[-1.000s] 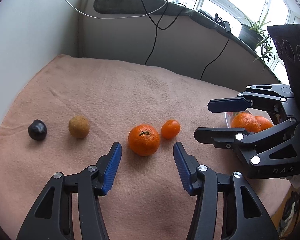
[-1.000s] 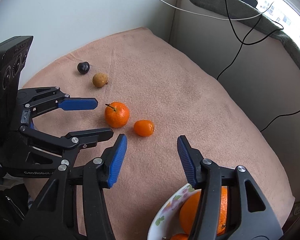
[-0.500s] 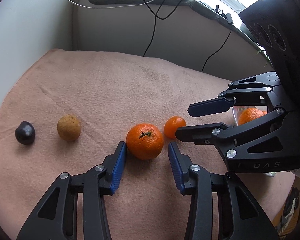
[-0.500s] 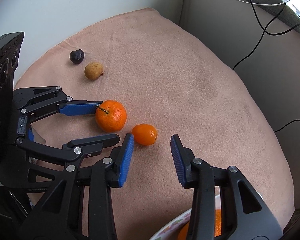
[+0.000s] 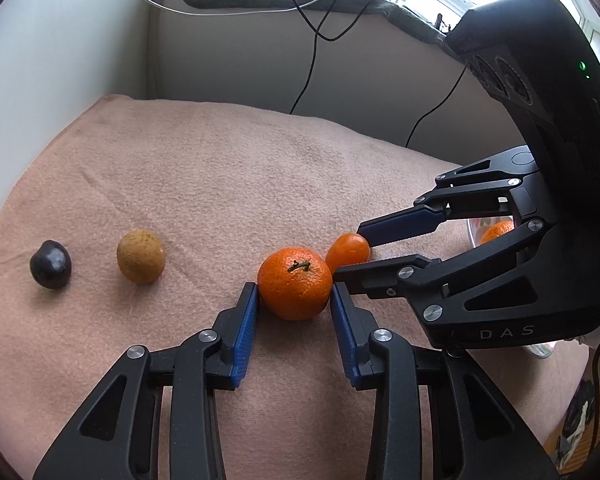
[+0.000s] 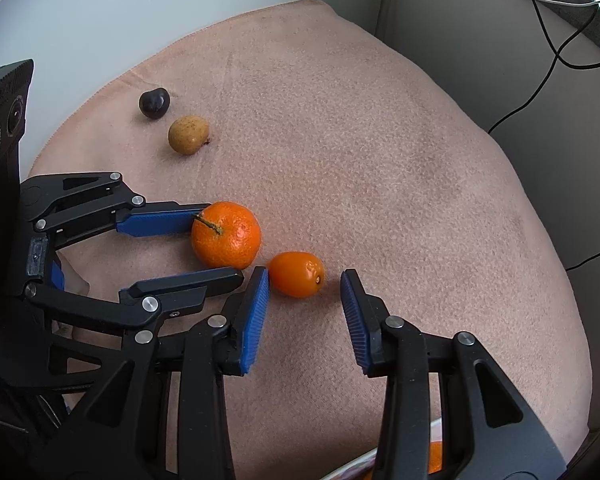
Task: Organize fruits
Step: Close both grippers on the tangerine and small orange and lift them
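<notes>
Closing on two fruits at once, each gripper's jaws have just been narrowing around its own piece.

Left gripper (image 5: 294, 300) has its blue pads against both sides of the large mandarin (image 5: 295, 282), pinching it where it sits on the pink blanket (image 5: 220, 184); the fruit is round, dimpled, bright orange, with a short dark stem on top. Right gripper (image 6: 305, 300) straddles the small orange fruit (image 6: 296, 274), smooth and oval, one pad touching it and the other standing clear, so the jaws remain spread. The two fruits lie just beside each other. Farther off rest a tan round fruit (image 5: 141, 256) and a dark glossy fruit (image 5: 50, 264), near each other. A bowl (image 5: 473, 232) holding another orange shows behind the right gripper.
</notes>
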`<state>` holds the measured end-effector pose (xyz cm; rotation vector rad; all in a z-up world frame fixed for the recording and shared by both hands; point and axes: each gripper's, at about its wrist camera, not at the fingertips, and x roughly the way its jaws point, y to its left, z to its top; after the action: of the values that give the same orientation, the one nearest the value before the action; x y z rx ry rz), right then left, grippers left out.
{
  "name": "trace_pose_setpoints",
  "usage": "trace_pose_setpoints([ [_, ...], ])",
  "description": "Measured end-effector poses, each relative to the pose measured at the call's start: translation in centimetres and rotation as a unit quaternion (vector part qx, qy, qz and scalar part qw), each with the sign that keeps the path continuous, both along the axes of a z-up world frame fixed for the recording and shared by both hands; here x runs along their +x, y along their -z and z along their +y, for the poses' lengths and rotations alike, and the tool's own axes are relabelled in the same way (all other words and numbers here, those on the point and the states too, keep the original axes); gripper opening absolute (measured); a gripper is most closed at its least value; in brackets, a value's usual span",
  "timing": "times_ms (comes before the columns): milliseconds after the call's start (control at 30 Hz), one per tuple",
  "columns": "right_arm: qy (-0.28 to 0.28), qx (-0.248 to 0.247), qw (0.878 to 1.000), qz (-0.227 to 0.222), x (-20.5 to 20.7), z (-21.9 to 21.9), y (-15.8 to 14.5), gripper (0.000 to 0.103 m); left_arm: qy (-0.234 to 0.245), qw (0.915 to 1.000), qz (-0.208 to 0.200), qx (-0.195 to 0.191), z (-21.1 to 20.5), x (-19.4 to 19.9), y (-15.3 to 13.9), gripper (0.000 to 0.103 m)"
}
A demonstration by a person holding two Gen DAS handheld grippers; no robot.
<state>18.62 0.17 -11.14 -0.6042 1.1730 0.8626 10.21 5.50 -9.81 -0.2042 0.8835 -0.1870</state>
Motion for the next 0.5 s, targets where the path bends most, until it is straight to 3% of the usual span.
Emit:
trace_pose_setpoints([
  [133,-0.008,-0.002,1.0,-0.007,0.2,0.8,0.3,0.038,-0.006,1.0,0.0,-0.005,0.4,-0.6,0.0,0.035],
  [200,-0.009,-0.003,1.0,-0.009,0.2,1.1,0.4,0.029,-0.006,1.0,-0.001,-0.005,0.5,-0.8,0.0,0.035],
  [500,-0.001,0.01,1.0,-0.019,-0.7,0.4,-0.4,0.029,-0.009,0.9999,-0.006,-0.007,1.0,-1.2,-0.2,0.034],
])
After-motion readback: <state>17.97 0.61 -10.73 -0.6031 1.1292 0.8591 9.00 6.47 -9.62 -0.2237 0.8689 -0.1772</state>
